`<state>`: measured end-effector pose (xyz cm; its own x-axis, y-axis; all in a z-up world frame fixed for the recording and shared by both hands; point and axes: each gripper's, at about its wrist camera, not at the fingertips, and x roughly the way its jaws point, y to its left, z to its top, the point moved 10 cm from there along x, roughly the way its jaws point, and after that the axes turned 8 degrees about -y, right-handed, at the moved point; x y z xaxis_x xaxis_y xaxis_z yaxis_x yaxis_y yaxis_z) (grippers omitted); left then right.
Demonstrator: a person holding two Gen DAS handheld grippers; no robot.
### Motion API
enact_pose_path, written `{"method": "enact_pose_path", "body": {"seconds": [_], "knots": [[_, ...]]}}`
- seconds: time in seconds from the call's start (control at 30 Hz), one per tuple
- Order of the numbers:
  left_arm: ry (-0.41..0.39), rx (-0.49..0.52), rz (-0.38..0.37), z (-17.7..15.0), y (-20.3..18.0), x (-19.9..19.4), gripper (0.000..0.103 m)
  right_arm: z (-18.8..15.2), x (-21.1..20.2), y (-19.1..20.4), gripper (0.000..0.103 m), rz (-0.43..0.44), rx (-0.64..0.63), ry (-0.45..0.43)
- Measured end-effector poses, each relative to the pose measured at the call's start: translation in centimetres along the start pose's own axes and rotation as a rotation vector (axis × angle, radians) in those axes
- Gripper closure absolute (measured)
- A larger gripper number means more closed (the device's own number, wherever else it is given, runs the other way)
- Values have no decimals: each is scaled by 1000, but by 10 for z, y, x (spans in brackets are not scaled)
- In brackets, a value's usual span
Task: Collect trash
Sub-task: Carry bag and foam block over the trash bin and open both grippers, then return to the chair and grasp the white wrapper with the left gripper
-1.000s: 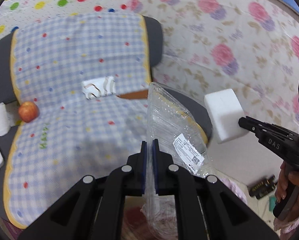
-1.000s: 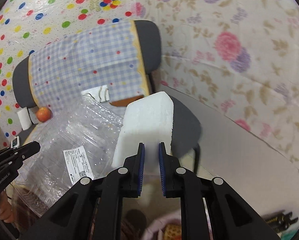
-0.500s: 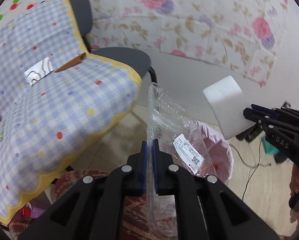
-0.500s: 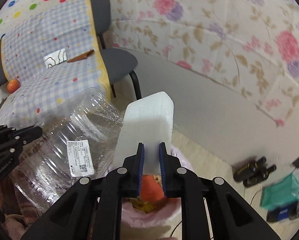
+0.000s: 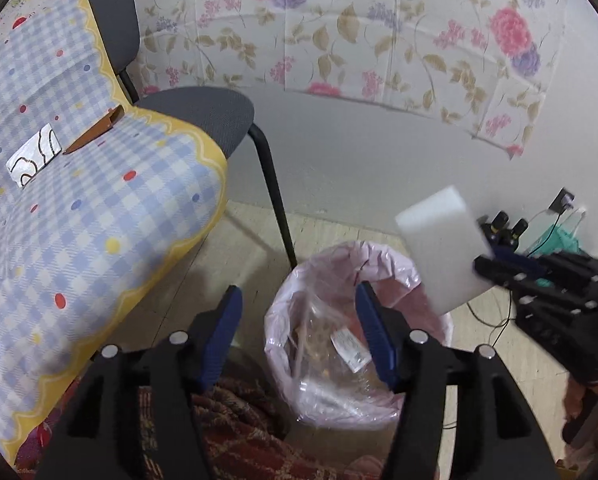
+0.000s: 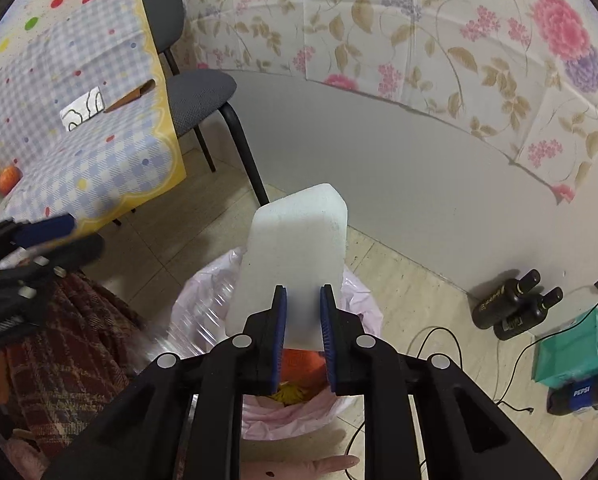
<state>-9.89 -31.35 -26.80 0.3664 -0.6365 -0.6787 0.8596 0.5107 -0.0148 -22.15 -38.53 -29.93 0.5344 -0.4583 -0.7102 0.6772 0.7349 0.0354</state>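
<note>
Floral-papered corner, pink-lined bin [image 5: 439, 320] below you. Left gripper [image 5: 299, 336] just spread wide, empty; clear container [image 5: 339, 360] dropped in. Right gripper [image 6: 303, 332] pinched foam block [image 6: 299, 256]; off-centre release could bounce block off rim.

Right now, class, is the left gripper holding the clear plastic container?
No: the left gripper stands open with nothing between its fingers, and the clear plastic container lies in the pink-lined trash bin below it.

Pink-lined round trash bin [image 5: 427, 276] mouth partly filled by clear crumpled plastic container [image 5: 331, 356]. White foam block [image 6: 299, 264] hangs over the far rim. Black metal chair leg [image 5: 273, 196] stands just behind bin; checked cloth-covered seat [image 5: 99, 216] crowds left. Bare floor [image 6: 415, 300] right, then two black bottles [image 6: 515, 304] and cables.
</note>
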Motion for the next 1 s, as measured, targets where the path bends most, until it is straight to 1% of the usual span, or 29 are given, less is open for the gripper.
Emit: {"method": "enact_pose_path", "body": {"seconds": [0.03,0.1,0.13,0.17,0.23,0.33,0.4,0.53,0.57,0.73,0.77,0.83,0.87,1.0], "knots": [[-5,-5,7,3,1,0,42,-3,6,0,81,2,1,11],[-14,-22,25,6,8,-3,42,-9,20,0,79,-3,1,40],[-19,-30,42,7,13,-5,42,-14,26,1,76,-8,-4,58],[-26,-37,54,8,17,-7,42,-19,33,3,65,-8,-8,81],[-45,-46,70,10,28,-12,42,-24,39,4,50,-15,-9,95],[-55,-65,93,11,41,-18,42,-16,33,3,50,-24,-1,67],[-64,-78,102,11,49,-23,42,0,22,3,50,-25,-3,23],[-95,-108,120,15,66,-34,42,24,4,14,50,8,-25,-30],[-103,-114,125,15,69,-37,42,31,-1,21,50,27,-25,-47],[-165,-137,215,21,104,-57,39,63,-15,63,51,137,-64,-139],[-177,-149,234,23,115,-62,38,68,-14,71,51,156,-64,-146],[-192,-175,266,24,132,-69,33,80,-11,86,51,196,-68,-156],[-201,-193,287,25,143,-73,32,88,-10,97,51,218,-74,-165],[-215,-256,370,27,193,-87,29,121,-6,142,50,275,-150,-202]]}}
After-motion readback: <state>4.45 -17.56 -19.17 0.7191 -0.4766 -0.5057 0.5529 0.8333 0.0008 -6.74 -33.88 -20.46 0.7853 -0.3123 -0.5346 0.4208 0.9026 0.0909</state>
